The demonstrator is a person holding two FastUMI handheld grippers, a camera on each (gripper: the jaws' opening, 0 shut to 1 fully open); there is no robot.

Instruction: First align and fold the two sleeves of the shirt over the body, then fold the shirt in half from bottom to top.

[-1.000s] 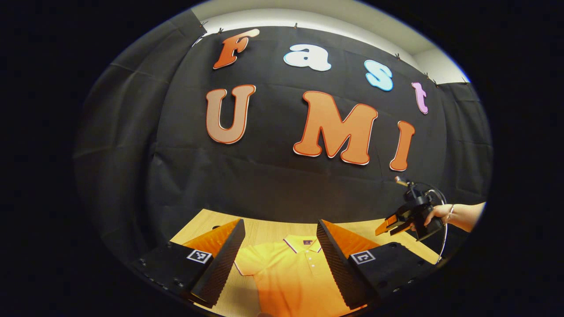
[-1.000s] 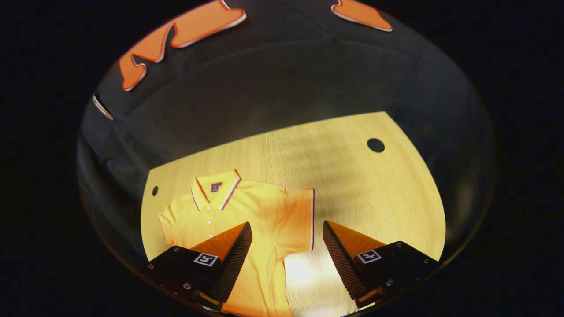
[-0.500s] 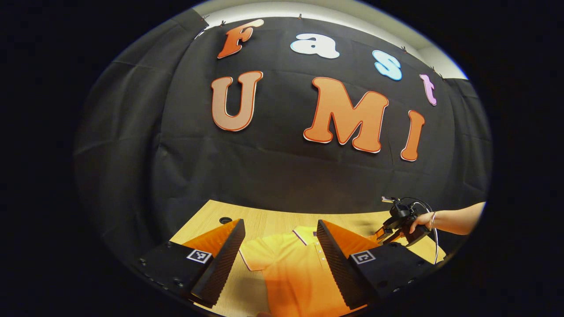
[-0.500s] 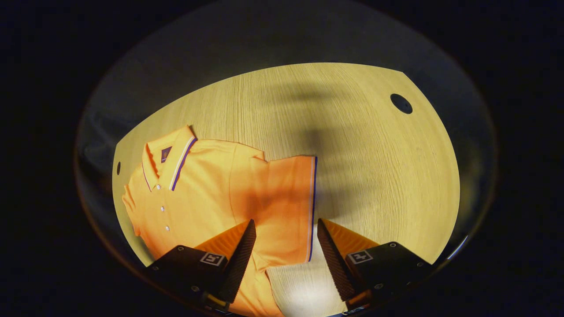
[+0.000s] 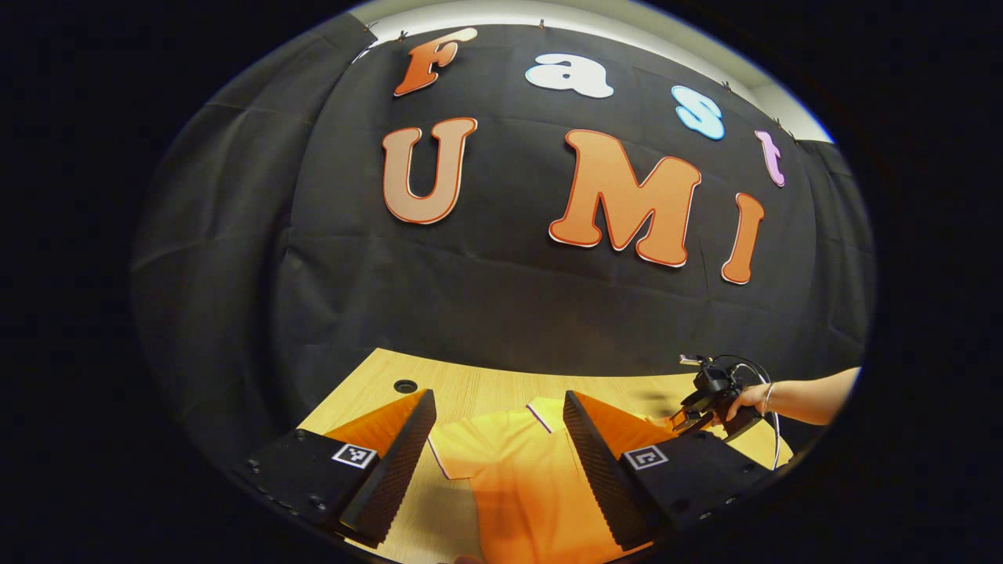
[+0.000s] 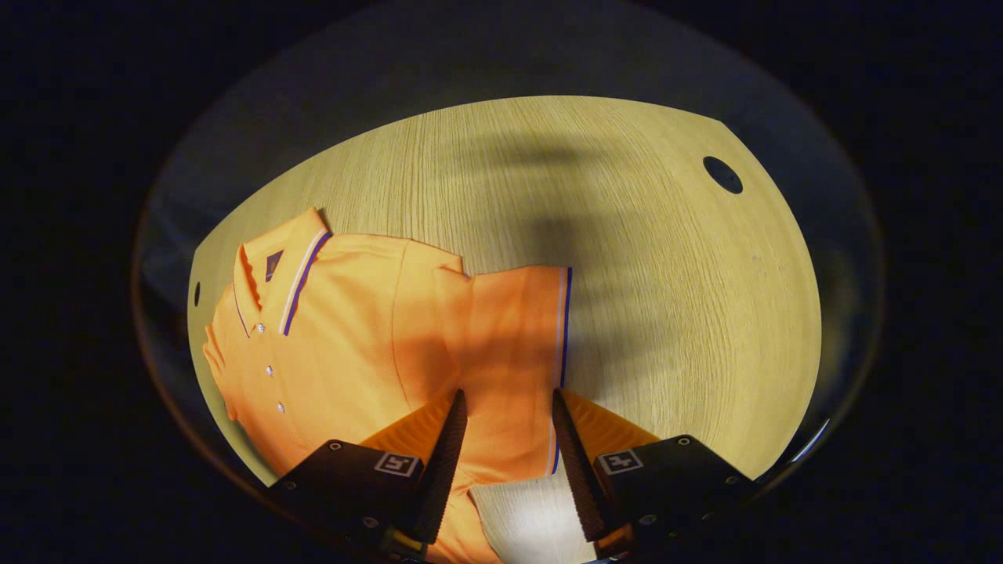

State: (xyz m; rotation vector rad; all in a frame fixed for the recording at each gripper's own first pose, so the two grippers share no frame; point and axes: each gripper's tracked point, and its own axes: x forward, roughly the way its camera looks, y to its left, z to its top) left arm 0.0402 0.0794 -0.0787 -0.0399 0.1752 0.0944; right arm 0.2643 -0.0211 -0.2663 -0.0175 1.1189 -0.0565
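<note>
An orange polo shirt (image 6: 353, 329) lies flat on the wooden table (image 6: 666, 298), its striped collar (image 6: 274, 266) at the left of the right gripper view. Its short sleeve (image 6: 517, 337), edged with a dark stripe, spreads out to the side. My right gripper (image 6: 505, 395) hovers low over that sleeve's lower hem, its fingers open and narrowed around it. In the left gripper view the shirt (image 5: 517, 478) lies below my left gripper (image 5: 499, 395), which is wide open and holds nothing. A hand (image 5: 752, 395) holds the right gripper (image 5: 683, 421) at the far right.
Bare wooden tabletop stretches to the right of the sleeve, with a round hole (image 6: 722, 175) near the far corner. Another hole (image 5: 405, 386) sits near the table's back edge on the left. The black cloth wall stands right behind the table.
My right gripper has dropped toward the sleeve and its fingers have narrowed around the hem. The left gripper view has shifted slightly left along the shirt; its fingers stay wide.
</note>
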